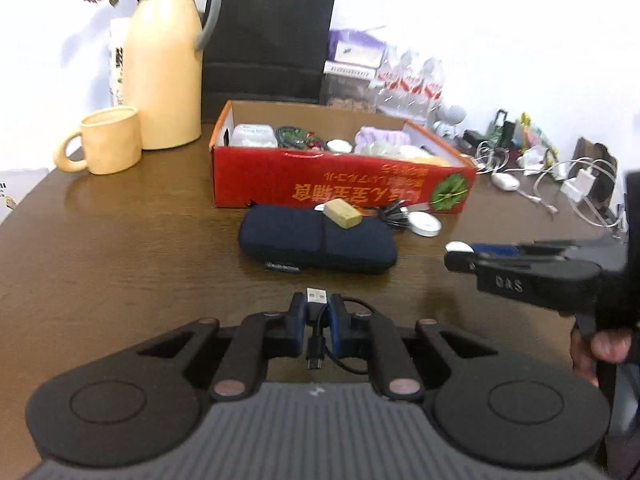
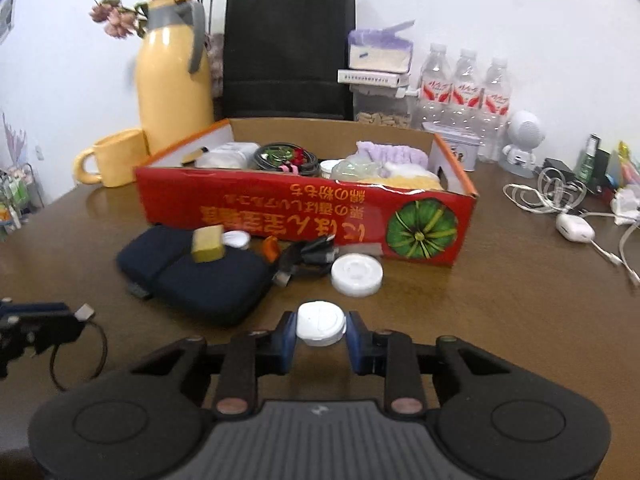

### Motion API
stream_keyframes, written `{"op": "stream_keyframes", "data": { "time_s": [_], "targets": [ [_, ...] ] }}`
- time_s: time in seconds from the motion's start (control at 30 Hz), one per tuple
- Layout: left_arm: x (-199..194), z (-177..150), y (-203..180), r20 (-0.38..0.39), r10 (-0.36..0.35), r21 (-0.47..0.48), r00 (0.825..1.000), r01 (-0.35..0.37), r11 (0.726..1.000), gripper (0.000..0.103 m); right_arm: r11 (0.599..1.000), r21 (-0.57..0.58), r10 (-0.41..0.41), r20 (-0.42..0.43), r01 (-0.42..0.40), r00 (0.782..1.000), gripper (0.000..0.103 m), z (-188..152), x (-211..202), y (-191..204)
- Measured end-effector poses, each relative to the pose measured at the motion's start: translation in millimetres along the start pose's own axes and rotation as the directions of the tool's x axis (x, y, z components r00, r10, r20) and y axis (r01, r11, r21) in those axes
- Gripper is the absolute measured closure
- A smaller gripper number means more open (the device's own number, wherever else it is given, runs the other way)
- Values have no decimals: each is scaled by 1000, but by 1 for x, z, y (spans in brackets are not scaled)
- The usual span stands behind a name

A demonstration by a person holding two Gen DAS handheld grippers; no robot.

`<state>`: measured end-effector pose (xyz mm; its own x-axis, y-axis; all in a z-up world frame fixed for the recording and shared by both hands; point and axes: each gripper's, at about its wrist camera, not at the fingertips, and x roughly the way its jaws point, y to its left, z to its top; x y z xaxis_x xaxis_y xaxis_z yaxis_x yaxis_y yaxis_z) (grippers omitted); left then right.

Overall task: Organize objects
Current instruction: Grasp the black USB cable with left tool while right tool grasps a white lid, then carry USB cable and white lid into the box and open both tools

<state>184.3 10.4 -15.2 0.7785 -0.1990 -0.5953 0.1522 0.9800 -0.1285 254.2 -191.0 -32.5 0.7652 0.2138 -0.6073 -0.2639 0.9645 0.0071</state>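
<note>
My left gripper point(image 1: 319, 312) is shut on a black USB cable point(image 1: 316, 294); its silver plug sticks out past the fingertips and the lead loops down to the table. My right gripper point(image 2: 321, 320) is shut on a small white round case point(image 2: 320, 328), its blue pads against both sides. In the left wrist view the right gripper point(image 1: 460, 254) hovers at the right with a hand behind it. A red cardboard box point(image 2: 280, 216) holding several items stands ahead. Before it lie a dark blue pouch point(image 2: 192, 276) with a tan block point(image 2: 207, 243) on top, a black cable bundle point(image 2: 308, 256) and a white round lid point(image 2: 356, 274).
On the brown table point(image 2: 500, 300) a yellow jug point(image 1: 164, 68) and mug point(image 1: 112, 140) stand at the back left. A black paper bag point(image 2: 288, 52) and water bottles point(image 2: 464, 92) line the wall. White cables and a white earbud case point(image 2: 574, 228) lie at the right.
</note>
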Motion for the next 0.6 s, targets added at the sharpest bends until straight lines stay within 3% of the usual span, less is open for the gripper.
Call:
{"op": "stream_keyframes", "data": {
  "time_s": [0.37,0.6],
  "targets": [
    [-95,-23,-12,93,-27,-33,995,30,999,90,999,-9,32,88,-32,996,78,-45,-142,9],
    [-104,-18,-15,125,-40,-26,991,43,999,90,999,-12,54,115,-53,992,78,-47,-158,18]
  ]
}}
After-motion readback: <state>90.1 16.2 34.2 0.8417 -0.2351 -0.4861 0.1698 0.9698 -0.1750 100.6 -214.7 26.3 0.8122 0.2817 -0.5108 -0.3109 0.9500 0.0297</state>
